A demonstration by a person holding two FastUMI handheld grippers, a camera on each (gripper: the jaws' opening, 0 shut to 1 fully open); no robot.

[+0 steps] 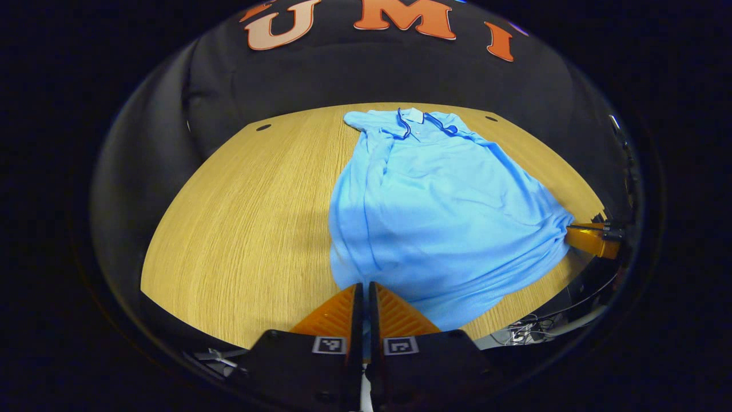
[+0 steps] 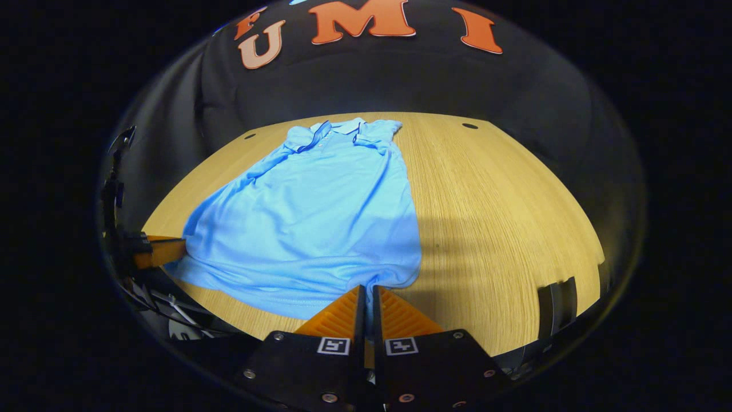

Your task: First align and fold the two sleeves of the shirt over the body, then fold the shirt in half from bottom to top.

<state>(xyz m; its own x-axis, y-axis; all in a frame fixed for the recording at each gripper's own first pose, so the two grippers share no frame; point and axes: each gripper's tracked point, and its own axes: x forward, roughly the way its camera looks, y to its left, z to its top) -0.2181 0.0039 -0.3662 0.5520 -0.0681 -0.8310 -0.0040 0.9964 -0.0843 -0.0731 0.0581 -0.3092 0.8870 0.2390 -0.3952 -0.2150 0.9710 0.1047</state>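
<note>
Bright overhead light, soft shadows, sharp centre, strong fisheye edge warping.

Recording booth, black cloth wall [image 1: 366, 74]; wooden table [image 1: 251, 217]

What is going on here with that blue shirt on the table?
Someone is folding a light blue shirt on a wooden table using two handheld claws. Both sleeves are already folded in. The left claw and the right claw each pinch a bottom corner of the shirt, collar at the far end, ready to fold it upward.
</note>
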